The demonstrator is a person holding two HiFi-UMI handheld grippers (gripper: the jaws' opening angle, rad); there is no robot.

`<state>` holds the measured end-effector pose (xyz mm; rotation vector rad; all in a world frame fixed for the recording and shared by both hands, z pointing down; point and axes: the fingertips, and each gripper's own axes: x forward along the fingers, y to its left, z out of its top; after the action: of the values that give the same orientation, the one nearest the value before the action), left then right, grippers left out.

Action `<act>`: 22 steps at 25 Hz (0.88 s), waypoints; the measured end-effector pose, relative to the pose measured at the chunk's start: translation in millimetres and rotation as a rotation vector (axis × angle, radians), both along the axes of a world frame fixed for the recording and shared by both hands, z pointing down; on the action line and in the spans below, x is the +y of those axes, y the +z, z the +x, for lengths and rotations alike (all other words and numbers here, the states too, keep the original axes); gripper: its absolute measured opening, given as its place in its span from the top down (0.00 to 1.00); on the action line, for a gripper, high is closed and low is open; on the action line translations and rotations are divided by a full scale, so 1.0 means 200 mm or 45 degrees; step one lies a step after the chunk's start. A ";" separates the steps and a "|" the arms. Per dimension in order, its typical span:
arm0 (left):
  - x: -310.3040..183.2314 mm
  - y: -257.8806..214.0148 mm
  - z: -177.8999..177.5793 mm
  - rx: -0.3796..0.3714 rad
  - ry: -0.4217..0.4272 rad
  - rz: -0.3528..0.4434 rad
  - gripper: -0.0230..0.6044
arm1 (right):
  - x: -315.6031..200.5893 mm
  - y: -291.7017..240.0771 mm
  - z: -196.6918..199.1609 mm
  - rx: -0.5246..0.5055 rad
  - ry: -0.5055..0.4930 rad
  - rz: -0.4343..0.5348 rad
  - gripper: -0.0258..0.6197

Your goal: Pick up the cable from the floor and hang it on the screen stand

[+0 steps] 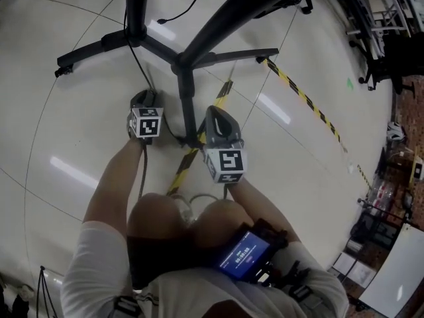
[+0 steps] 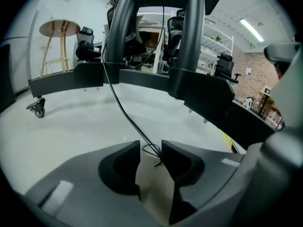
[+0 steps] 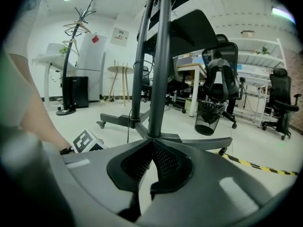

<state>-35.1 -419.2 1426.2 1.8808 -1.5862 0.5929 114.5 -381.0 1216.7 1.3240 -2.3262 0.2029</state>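
A thin black cable point(image 2: 124, 112) comes down from the screen stand point(image 2: 189, 41) and passes between the fingertips of my left gripper point(image 2: 151, 148). There it makes a small loop. The jaws stand apart and do not press on it. In the head view the left gripper point(image 1: 148, 97) is low by the stand's black base point(image 1: 184, 63), and the cable point(image 1: 139, 68) runs up from it. My right gripper point(image 1: 213, 114) hovers just right of the stand's front leg. In its own view the right gripper point(image 3: 151, 144) is shut with nothing between the pads, facing the stand's pole point(image 3: 158, 79).
Yellow-black tape point(image 1: 301, 95) crosses the floor under the stand. One stand leg ends in a caster point(image 2: 38, 109). A round stool point(image 2: 59, 30), office chairs point(image 3: 222, 74), a mesh bin point(image 3: 208, 117) and a coat rack point(image 3: 71, 37) stand further off. Metal frames point(image 1: 384, 38) fill the far right.
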 end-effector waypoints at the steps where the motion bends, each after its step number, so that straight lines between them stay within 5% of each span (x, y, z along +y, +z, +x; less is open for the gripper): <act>1: -0.01 0.02 0.01 -0.012 -0.004 -0.013 0.76 | 0.00 0.00 0.01 0.003 0.004 0.000 0.94; 10: -0.07 0.08 0.03 -0.157 -0.041 -0.061 0.78 | 0.02 0.00 0.10 0.036 0.010 0.016 0.94; 16: -0.01 0.07 -0.02 -0.054 -0.112 -0.104 0.84 | 0.03 0.01 0.09 0.028 0.014 0.015 0.94; 22: 0.10 -0.04 -0.16 0.033 -0.200 -0.016 0.86 | 0.03 -0.01 -0.01 -0.009 -0.017 0.032 0.94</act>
<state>-67.7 -398.3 1419.2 1.7281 -1.6902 0.5067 111.7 -374.7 1213.8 1.3215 -2.3500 0.1756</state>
